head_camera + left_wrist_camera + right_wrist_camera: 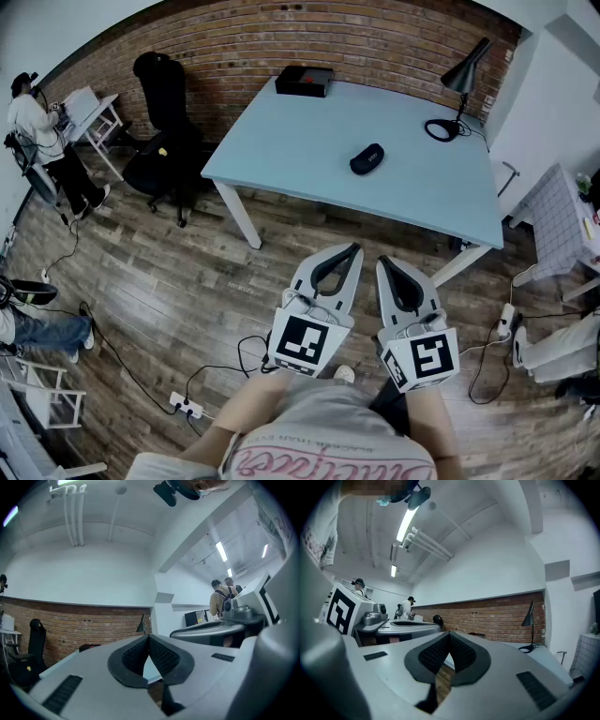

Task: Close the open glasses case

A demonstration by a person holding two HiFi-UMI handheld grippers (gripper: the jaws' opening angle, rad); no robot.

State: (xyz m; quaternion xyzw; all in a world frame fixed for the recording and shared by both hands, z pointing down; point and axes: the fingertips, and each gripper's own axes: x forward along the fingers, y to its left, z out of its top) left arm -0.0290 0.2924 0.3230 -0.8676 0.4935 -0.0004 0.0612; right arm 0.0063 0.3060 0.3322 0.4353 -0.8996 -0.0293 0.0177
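Observation:
A dark oval glasses case (367,158) lies near the middle of the light blue table (281,159); from here I cannot tell how its lid stands. Both grippers are held level close to the person's body, over the wooden floor and short of the table's near edge. My left gripper (353,249) is shut with nothing in it, and my right gripper (384,262) beside it is shut and empty too. In the left gripper view the left gripper (149,637) has its pads touching. The right gripper (449,633) shows the same in its own view. The case is far from both.
A black box (305,82) sits at the table's far edge and a black desk lamp (461,86) at its far right corner. A black office chair (164,112) stands left of the table. A person (37,122) works at far left. Cables and a power strip (187,405) lie on the floor.

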